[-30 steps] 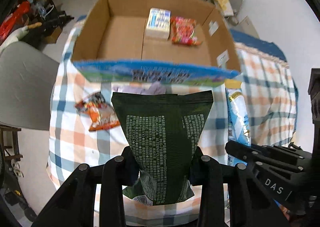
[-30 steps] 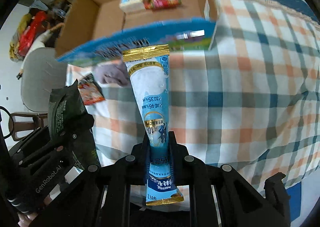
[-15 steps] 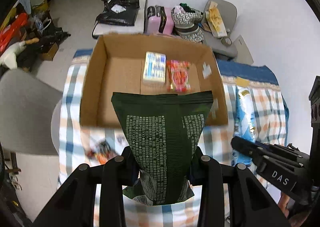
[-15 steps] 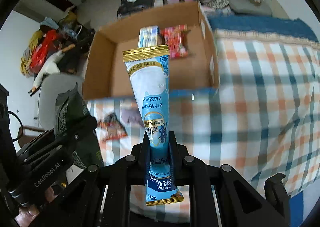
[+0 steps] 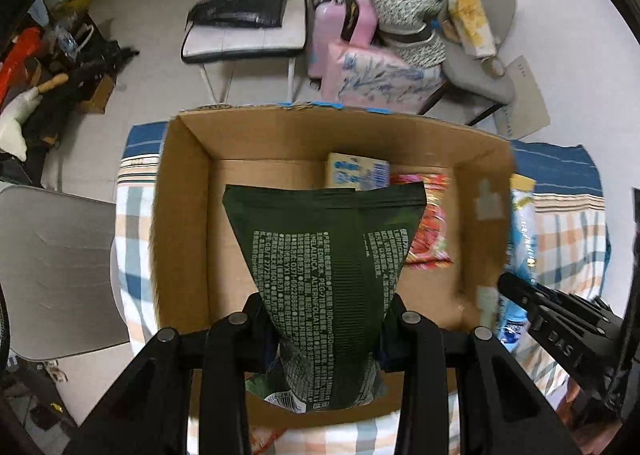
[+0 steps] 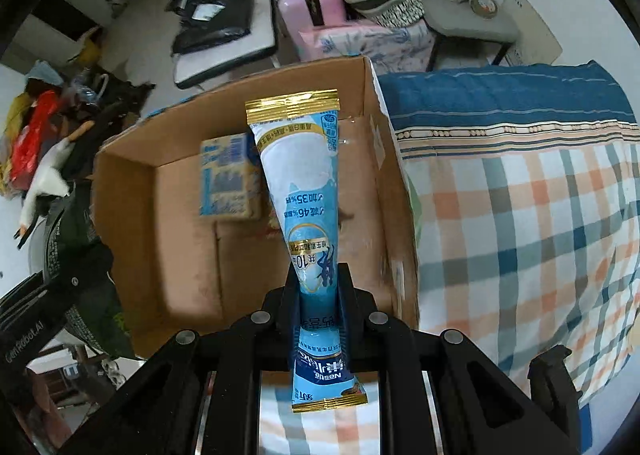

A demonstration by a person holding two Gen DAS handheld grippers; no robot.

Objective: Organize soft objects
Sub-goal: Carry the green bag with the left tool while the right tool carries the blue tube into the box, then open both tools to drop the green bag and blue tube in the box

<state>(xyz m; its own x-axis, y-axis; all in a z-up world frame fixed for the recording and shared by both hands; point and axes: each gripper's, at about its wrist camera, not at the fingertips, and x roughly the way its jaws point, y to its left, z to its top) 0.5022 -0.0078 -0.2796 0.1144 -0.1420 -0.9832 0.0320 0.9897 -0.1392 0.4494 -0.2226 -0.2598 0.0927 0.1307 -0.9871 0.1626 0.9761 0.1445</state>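
My left gripper (image 5: 326,319) clamped the dark green pouch (image 5: 324,271), my right gripper (image 6: 319,295) clamped the blue sachet (image 6: 304,195); both hung over the cardboard box (image 5: 182,223).

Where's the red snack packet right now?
In the left wrist view, the red snack packet lies on the cardboard box floor, right of the pale blue-and-yellow pack, partly behind the dark green pouch.

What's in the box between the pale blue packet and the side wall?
In the left wrist view, a red snack bag lies between the pale blue packet and the cardboard box's right wall.
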